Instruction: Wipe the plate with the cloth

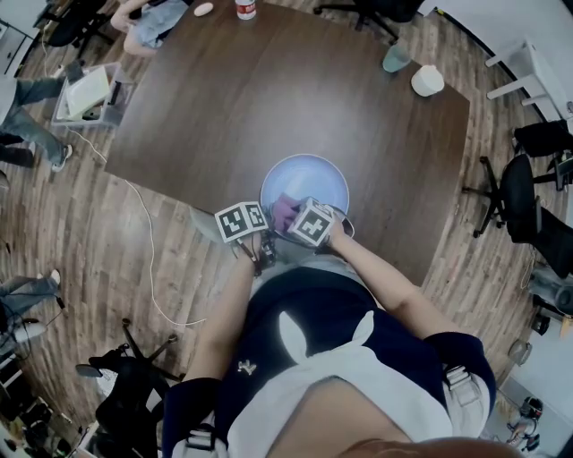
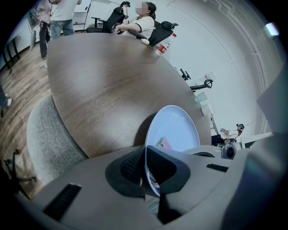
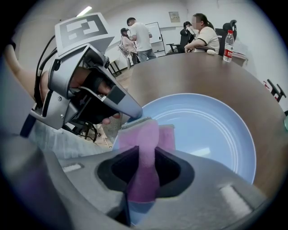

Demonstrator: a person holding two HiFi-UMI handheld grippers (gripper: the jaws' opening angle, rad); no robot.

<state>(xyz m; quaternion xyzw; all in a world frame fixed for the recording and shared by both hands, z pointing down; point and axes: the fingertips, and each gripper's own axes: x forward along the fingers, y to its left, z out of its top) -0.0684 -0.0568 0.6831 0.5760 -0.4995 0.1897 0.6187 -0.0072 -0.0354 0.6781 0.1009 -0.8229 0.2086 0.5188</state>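
A pale blue plate sits at the near edge of the dark wooden table. My left gripper is shut on the plate's near-left rim; in the left gripper view the plate runs edge-on between the jaws of the left gripper and looks tilted. My right gripper is shut on a purple-pink cloth, which lies on the plate near that rim. The right gripper pinches a fold of the cloth. The left gripper shows beside the cloth.
A water bottle stands at the table's far end, where people sit. A white bowl and a teal cup stand at the far right corner. Office chairs ring the table. A white cable lies on the floor.
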